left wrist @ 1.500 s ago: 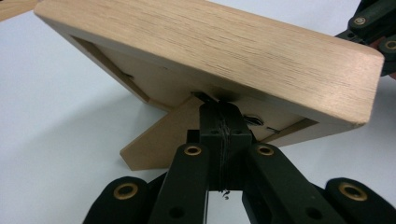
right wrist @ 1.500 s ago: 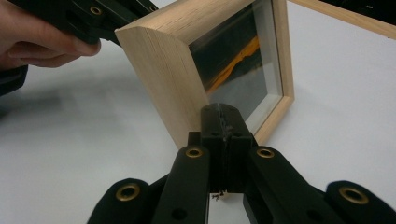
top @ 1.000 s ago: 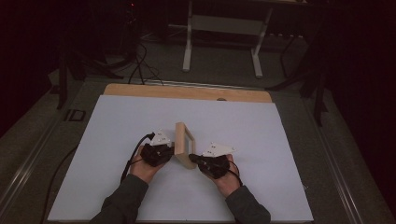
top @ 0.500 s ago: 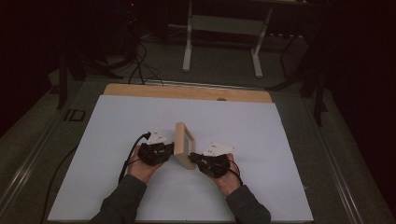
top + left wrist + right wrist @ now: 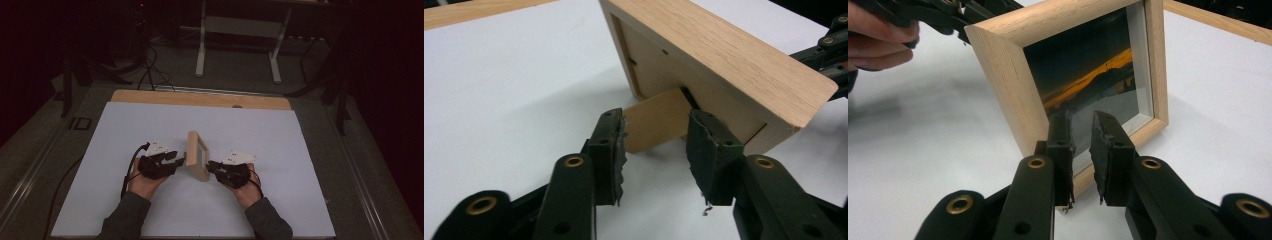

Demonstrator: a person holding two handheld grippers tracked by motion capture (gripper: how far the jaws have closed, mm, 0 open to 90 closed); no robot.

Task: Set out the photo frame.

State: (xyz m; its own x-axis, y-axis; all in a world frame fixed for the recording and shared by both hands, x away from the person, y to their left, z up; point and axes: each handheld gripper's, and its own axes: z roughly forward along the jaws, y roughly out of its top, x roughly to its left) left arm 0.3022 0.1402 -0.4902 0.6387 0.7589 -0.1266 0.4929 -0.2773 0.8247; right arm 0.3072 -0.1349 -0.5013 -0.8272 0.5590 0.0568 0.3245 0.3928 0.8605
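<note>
A small, square picture frame of pale oak-coloured wood (image 5: 197,156) stands upright near the middle of a white-topped table (image 5: 280,135), between a person's two hands. Its border is thick and deep, with visible wood grain. In the right gripper view, the front (image 5: 1088,85) holds a dark photograph with an orange streak like a sunset sky, set behind glass with a narrow white inner edge. In the left gripper view, the back (image 5: 724,65) shows a recessed panel and a flat wooden prop leg (image 5: 656,120) angling down to the table, so the frame leans slightly.

The left gripper (image 5: 172,159), black, sits just behind the frame. Its fingers (image 5: 611,150) have just been opening and now stand apart on either side of the prop leg, which lies between them without being squeezed.

The right gripper (image 5: 212,166), also black, faces the front lower corner of the frame. Its fingers (image 5: 1060,145) have just been opening too, and a narrow gap shows between them, with nothing clamped.

A strip of bare wood (image 5: 200,99) runs along the table's far edge.
</note>
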